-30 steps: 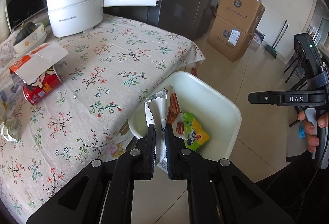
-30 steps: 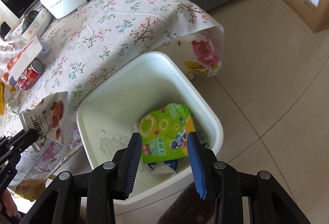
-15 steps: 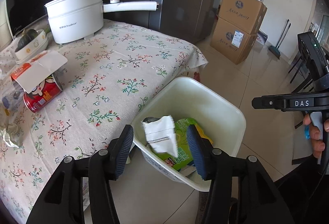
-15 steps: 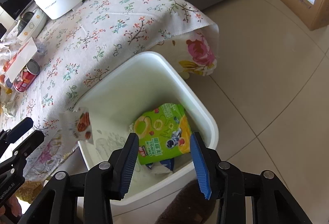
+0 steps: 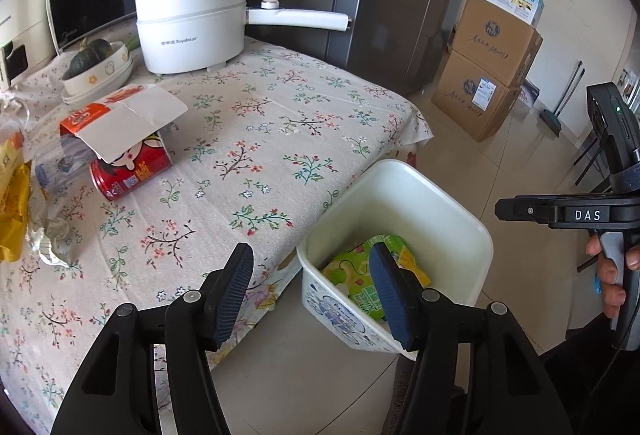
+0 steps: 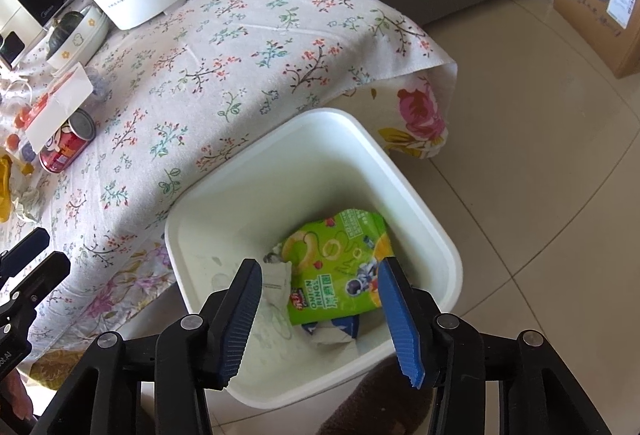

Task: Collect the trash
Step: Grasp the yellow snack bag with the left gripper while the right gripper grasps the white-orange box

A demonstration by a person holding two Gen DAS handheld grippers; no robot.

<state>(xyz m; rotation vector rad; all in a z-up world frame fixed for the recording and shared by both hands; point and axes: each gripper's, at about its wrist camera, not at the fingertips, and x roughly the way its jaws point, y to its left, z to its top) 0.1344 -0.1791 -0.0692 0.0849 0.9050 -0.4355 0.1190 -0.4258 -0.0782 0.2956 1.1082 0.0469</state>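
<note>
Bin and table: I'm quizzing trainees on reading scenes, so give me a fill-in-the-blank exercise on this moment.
1. The green snack bag lies inside the white ____.
2. The red can lies on its ____ on the tablecloth.
3. The jaws of both the left gripper and the right gripper are ____.
4. The white pot has its lid ____.

Missing words: bin; side; open; on

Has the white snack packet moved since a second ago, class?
Yes. Against the white bin, the packet has dropped from the left gripper to the bin's floor.
</note>
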